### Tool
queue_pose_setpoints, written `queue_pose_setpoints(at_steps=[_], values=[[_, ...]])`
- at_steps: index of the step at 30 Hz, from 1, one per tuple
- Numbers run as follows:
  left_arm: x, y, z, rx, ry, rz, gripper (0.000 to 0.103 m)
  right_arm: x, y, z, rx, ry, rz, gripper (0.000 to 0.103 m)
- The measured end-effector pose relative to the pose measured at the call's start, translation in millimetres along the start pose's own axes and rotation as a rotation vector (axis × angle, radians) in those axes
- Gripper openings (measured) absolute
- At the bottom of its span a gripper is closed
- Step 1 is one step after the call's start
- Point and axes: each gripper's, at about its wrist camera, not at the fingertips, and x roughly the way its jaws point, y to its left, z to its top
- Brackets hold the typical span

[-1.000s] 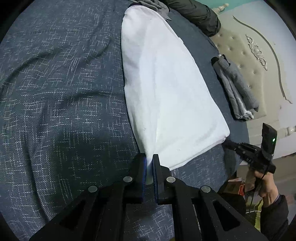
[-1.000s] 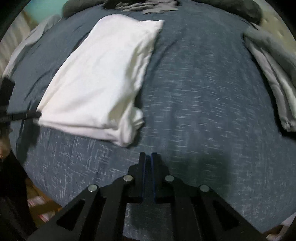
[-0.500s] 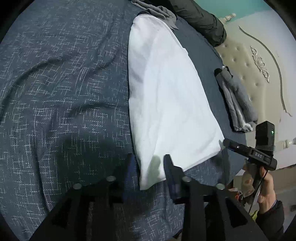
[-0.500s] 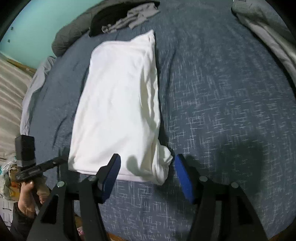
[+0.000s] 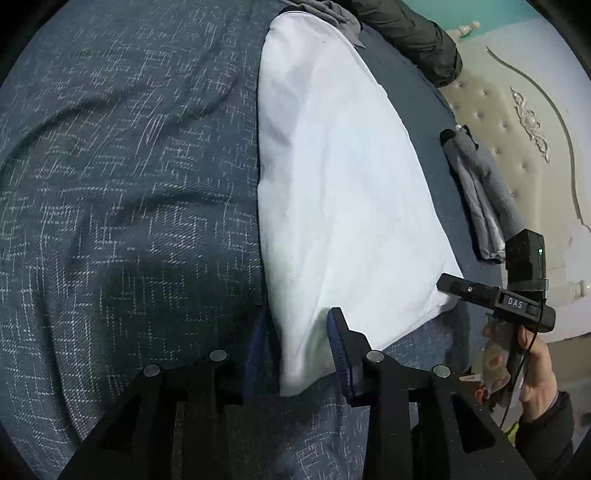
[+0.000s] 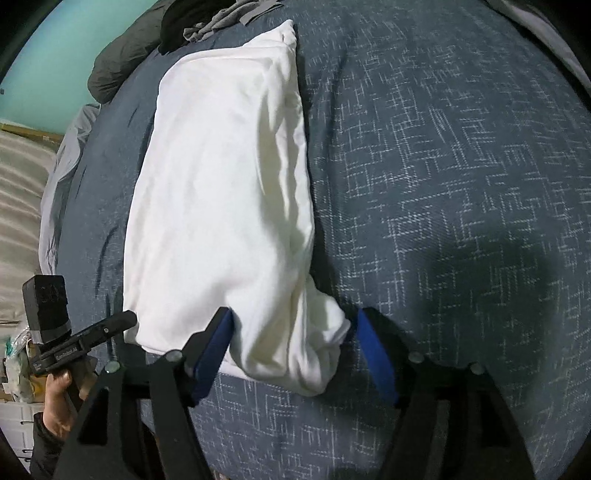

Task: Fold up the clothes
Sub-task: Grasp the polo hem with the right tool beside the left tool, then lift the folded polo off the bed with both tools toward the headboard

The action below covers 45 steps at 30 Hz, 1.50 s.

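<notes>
Left wrist view is showing the white garment (image 5: 343,192), folded into a long strip, lying on the blue patterned bedspread (image 5: 122,192). The left gripper (image 5: 295,350) is standing partly spread, its blue pads on either side of the garment's near corner without pressing on it. Off to the right, a hand (image 5: 532,373) is holding the right gripper by its handle at the other near corner. A folded grey garment (image 5: 480,192) is lying beyond, near the tufted headboard (image 5: 517,147), well apart from the white one.

Right wrist view is showing the right gripper (image 6: 295,343) with its jaws opening, already wide, and the bunched near corner of the white garment (image 6: 221,192) is sitting between the blue pads, loose and not squeezed. At the far end of the bed, a dark jacket (image 6: 122,70) and some crumpled grey clothes (image 6: 221,18) are lying in a heap.
</notes>
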Motion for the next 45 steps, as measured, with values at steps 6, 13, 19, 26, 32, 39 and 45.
queue_pose_setpoints(at_steps=[6, 13, 19, 26, 32, 39, 45], values=[[9.2, -4.4, 2.5, 0.02, -0.004, 0.011, 0.032, 2.7, 1.6, 0.4, -0.016, -0.002, 0.005, 0.07], [13.4, -11.1, 6.1, 0.042, 0.011, 0.01, 0.009, 7.8, 9.6, -1.6, -0.038, -0.006, 0.021, 0.04], [5.1, -21.6, 11.2, 0.08, 0.006, 0.002, 0.007, 3.5, 13.5, -4.1, -0.038, -0.025, 0.052, 0.025], [-19.1, -39.8, 23.5, 0.115, -0.039, -0.005, 0.007, -24.6, 19.8, 7.0, -0.071, -0.065, 0.101, 0.02], [-50.2, -62.8, 36.1, 0.166, -0.087, -0.015, 0.007, -54.6, 36.1, 21.9, -0.113, -0.123, 0.105, 0.019], [-77.1, -101.2, 62.7, 0.222, -0.134, -0.016, 0.007, -87.8, 35.4, 42.1, -0.145, -0.195, 0.092, 0.018], [-99.0, -129.5, 87.1, 0.253, -0.169, -0.032, 0.006, -125.4, 43.6, 64.8, -0.166, -0.251, 0.082, 0.018]])
